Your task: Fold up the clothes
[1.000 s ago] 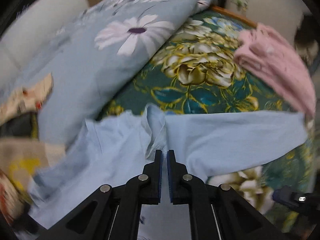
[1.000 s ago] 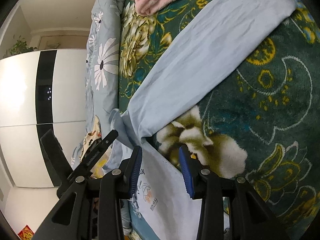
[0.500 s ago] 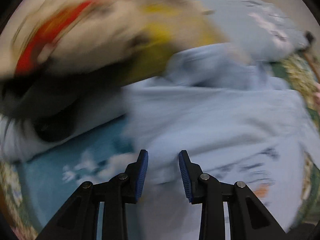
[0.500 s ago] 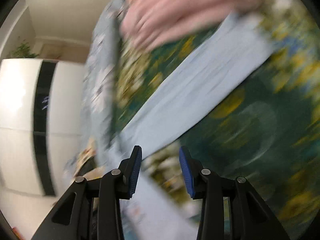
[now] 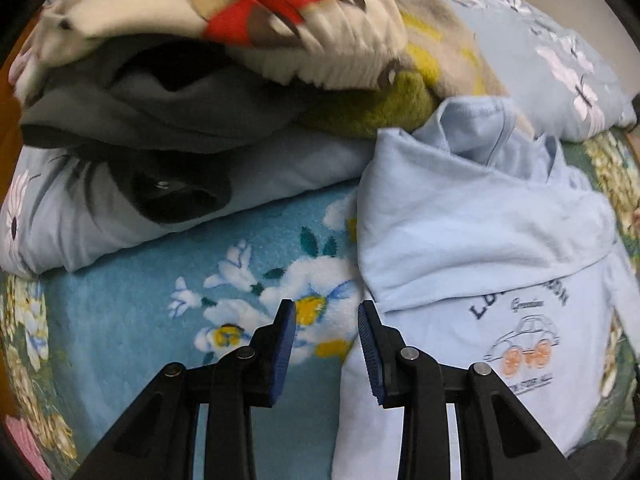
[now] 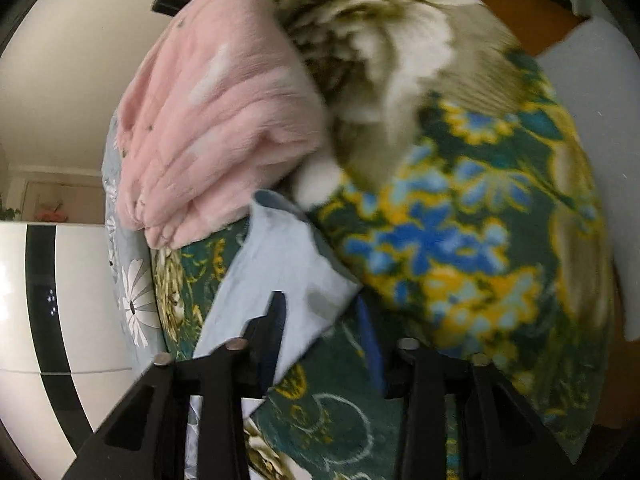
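A light blue shirt (image 5: 472,240) with a small car print lies on the floral blanket in the left wrist view, one sleeve folded across its chest. My left gripper (image 5: 327,320) is open just above the shirt's left edge, holding nothing. In the right wrist view the shirt's other sleeve (image 6: 280,264) stretches over the dark green floral blanket (image 6: 460,240). My right gripper (image 6: 320,316) is open, with the sleeve's end lying between its fingers and not pinched.
A heap of clothes, a cream print piece (image 5: 248,12) over grey and black ones (image 5: 168,112), sits behind the shirt on a pale blue daisy quilt (image 5: 560,60). A folded pink garment (image 6: 216,120) lies beyond the sleeve. A white wardrobe (image 6: 60,300) stands at left.
My left gripper let go of the sleeve it held shut, opened and swung left to the shirt's left edge. My right gripper travelled along the other sleeve to its end.
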`<act>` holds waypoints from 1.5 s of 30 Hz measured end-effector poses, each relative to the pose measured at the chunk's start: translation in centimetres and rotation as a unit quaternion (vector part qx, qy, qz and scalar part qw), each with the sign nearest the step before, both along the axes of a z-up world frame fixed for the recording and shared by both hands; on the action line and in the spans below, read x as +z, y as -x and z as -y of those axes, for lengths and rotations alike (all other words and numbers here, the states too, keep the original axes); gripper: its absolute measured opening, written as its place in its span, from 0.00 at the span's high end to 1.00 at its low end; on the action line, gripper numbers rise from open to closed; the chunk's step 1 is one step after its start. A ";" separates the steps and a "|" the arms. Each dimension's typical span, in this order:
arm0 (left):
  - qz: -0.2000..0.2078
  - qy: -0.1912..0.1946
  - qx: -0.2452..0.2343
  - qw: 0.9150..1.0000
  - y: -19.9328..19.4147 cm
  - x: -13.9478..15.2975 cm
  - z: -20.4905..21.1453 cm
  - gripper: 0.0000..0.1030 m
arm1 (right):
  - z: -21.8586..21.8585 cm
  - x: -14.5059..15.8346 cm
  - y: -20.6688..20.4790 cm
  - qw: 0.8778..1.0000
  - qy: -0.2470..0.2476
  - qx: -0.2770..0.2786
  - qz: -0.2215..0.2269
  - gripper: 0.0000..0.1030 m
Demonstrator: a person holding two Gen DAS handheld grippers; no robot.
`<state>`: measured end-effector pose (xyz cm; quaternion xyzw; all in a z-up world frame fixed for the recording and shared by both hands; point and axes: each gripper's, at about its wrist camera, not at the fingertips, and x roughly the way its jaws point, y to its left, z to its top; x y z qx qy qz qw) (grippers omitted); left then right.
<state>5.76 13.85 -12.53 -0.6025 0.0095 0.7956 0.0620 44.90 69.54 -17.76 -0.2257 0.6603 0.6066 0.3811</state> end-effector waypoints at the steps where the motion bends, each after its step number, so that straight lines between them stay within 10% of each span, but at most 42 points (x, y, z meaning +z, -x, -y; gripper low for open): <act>1: 0.000 -0.004 0.002 1.000 -0.2 0.3 0.2 0.66 | -0.3 0.1 0.4 1.000 0.000 0.005 0.004 0.92; 10: -0.010 -0.062 0.008 0.998 -1.2 2.6 0.2 0.66 | 0.2 9.8 5.2 0.988 -0.130 0.083 -0.014 0.95; 19: -0.027 -0.157 0.003 0.987 -2.7 5.6 -0.4 0.66 | 11.5 21.6 22.3 0.922 -0.238 0.278 -0.127 0.95; 34: -0.035 -0.139 0.062 0.988 -5.0 4.6 10.9 0.65 | 36.4 9.0 37.9 0.841 -0.119 0.525 -0.060 0.95; 41: -0.010 -0.144 0.045 0.988 -4.3 2.2 8.9 0.63 | 38.7 7.0 37.1 0.802 -0.113 0.586 -0.041 0.70; 45: -0.001 -0.160 0.026 0.987 -3.2 0.8 6.1 0.63 | 34.1 8.5 33.7 0.825 -0.131 0.549 -0.026 0.70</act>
